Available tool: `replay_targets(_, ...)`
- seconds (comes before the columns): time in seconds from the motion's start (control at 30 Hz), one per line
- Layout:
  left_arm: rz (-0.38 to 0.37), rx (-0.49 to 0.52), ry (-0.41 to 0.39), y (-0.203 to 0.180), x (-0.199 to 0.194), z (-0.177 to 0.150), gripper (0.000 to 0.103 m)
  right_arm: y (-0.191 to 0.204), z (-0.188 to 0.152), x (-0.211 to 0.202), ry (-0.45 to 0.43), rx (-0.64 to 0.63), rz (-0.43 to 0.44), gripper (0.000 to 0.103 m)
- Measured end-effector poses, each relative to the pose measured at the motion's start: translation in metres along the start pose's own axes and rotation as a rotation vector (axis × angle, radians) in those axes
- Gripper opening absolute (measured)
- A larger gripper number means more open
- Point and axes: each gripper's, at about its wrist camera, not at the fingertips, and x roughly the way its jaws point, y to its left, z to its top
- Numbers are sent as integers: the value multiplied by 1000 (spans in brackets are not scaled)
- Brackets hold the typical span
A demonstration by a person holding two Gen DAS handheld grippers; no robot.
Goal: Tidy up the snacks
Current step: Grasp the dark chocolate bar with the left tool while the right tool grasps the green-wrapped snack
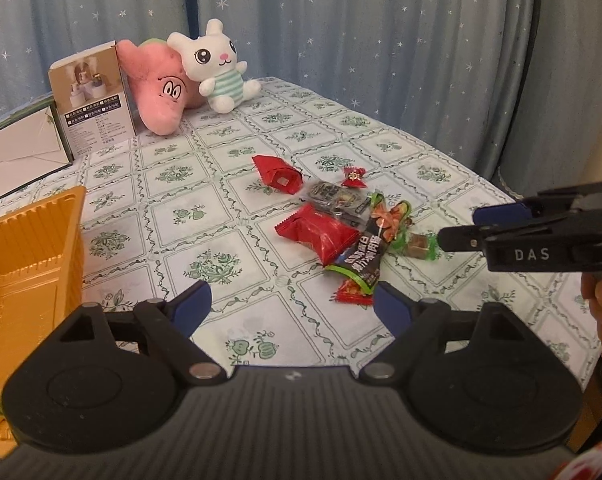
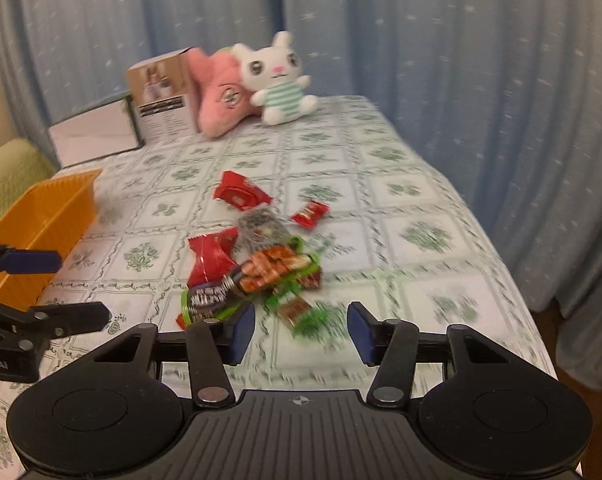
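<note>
A pile of wrapped snacks lies mid-table: a red pouch point(image 1: 278, 174), a small red candy point(image 1: 353, 177), a grey packet point(image 1: 337, 200), a red bag point(image 1: 318, 237), a black-and-green packet point(image 1: 371, 250), a small green-wrapped brown candy point(image 1: 419, 244) and a small red packet point(image 1: 353, 295). An orange tray point(image 1: 29, 276) stands at the left. My left gripper point(image 1: 291, 304) is open and empty, just short of the pile. My right gripper point(image 2: 301, 332) is open and empty, its fingers on either side of the green-wrapped candy point(image 2: 301, 312) at the near edge of the pile; from the left wrist view it point(image 1: 461, 228) comes in from the right.
A brown box point(image 1: 93, 96), a pink plush point(image 1: 157, 84) and a white rabbit plush point(image 1: 217, 64) stand at the table's back. A white book or folder point(image 1: 17, 152) lies back left. Blue curtains surround the table point(image 1: 441, 184). The right wrist view is motion-blurred.
</note>
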Motion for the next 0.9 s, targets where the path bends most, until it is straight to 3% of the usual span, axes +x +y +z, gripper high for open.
replay_targets(0.3, -15, 21, 18, 7, 27, 0, 83, 0, 12, 55, 117, -134, 31, 37)
replay_targets(0.5, -45, 39, 19, 4, 38, 2, 83, 2, 10, 60, 152, -154, 22, 20)
replay_targets(0.83, -182, 155, 12, -33, 61, 20, 58, -24, 11, 18, 83, 119, 9, 20)
replay_targets(0.9, -196, 185, 2, -42, 68, 25, 57, -27, 12, 11, 65, 150, -5, 20)
